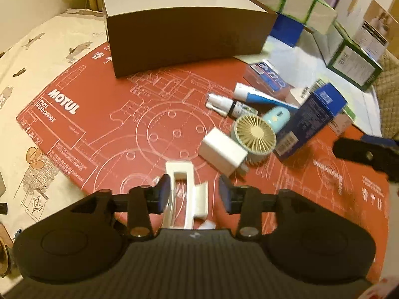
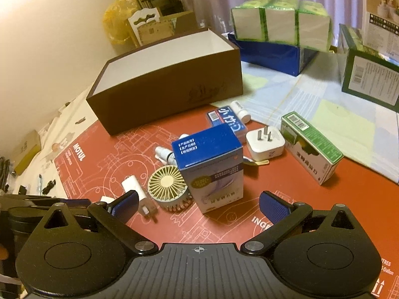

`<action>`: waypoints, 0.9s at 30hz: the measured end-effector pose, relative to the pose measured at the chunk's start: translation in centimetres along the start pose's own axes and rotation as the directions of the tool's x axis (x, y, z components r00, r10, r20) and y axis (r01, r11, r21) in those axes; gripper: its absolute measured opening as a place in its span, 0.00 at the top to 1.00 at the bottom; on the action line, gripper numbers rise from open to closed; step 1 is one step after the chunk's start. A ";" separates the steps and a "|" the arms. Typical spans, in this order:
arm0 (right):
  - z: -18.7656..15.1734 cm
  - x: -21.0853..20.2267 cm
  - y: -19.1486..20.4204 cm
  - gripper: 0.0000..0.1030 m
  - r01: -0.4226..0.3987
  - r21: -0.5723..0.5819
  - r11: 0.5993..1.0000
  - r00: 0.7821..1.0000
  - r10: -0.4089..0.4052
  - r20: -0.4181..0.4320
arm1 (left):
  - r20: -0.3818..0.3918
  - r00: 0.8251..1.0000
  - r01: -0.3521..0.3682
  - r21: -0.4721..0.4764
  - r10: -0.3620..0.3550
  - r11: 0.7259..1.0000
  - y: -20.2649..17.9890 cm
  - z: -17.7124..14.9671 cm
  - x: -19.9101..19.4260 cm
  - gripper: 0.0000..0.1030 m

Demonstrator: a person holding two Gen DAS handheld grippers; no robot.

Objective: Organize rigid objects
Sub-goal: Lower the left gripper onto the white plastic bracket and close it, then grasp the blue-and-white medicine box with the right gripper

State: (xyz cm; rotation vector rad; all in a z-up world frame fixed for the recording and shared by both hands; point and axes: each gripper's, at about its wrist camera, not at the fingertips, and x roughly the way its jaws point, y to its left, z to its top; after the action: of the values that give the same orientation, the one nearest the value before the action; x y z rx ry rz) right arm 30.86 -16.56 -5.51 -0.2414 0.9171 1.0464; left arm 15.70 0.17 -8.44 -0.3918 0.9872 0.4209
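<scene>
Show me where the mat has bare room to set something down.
Bare mat lies between the brown box and the left gripper, left of the white charger. Crowded: fan, blue carton, tube and spray bottle cluster to the right.

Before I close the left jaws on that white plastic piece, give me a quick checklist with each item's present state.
1. Left gripper open: ok, jaws stand apart.
2. White bracket between the jaws: ok, it lies against the left-hand pad, with a gap to the other.
3. Nothing else in the jaws' gap: ok, the white charger lies just ahead, apart.
4. Right gripper out of the way: ok, open and empty, facing the blue box.
5. Brown box open to receive: ok, no lid; its floor cannot be seen.
6. Bracket lying flat on the red mat: cannot tell.
</scene>
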 end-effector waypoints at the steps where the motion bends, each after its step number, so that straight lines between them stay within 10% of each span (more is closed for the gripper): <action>1: -0.1 0.0 -0.1 0.02 0.000 0.001 1.000 1.000 0.000 -0.004 | -0.009 1.000 -0.005 0.003 0.005 1.000 0.1 -0.3 -0.2 0.50; 12: -0.7 0.3 -0.8 0.02 0.008 0.030 1.000 0.999 -0.007 -0.044 | -0.088 0.995 -0.042 0.001 0.041 0.999 0.2 -0.9 2.8 0.44; 17: -0.9 0.5 -1.2 0.02 0.015 0.046 0.999 0.998 -0.013 -0.055 | -0.087 0.995 -0.041 0.000 0.041 0.999 0.1 -0.9 4.2 0.65; 27: -0.1 0.4 -1.5 0.02 -0.001 0.025 1.000 1.000 0.001 -0.016 | -0.006 0.999 -0.045 0.041 0.046 0.998 -0.6 0.3 2.9 0.65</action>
State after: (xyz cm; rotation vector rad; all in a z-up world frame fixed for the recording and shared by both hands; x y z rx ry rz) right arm 32.09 -17.18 -6.23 -0.2287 0.9443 1.0347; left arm 17.66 0.29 -10.68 -0.3344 1.0118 0.4397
